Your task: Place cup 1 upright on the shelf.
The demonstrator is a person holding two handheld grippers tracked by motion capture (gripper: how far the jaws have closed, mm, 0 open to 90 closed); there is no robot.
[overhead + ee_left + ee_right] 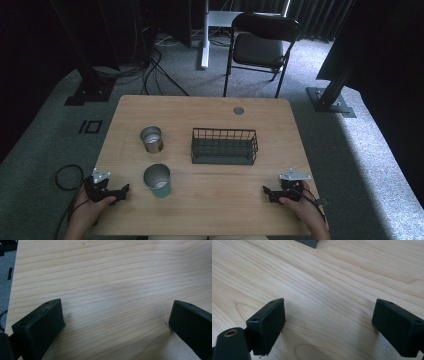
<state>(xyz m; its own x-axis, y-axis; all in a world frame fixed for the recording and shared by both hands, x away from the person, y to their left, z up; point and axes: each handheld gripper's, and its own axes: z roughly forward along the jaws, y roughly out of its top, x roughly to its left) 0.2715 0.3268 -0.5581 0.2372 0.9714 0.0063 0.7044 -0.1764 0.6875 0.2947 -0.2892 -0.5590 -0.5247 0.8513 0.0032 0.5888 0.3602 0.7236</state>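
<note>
Both the left gripper (124, 191) and right gripper (267, 192) rest wide open and empty on the light wooden table (210, 200). Between them, farther back, stand a teal metal cup (158, 181), a silver tin (151, 139) and a dark wire basket (224, 145), seemingly empty.

Two metal cups (151, 139) (158, 180) (both upright), one wire basket (224, 145), one chair (259, 46).

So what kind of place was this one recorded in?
Probably a lab or studio set up for recording: a wooden table on grey carpet, black curtains behind a folding chair, and loose cables on the floor.
</note>
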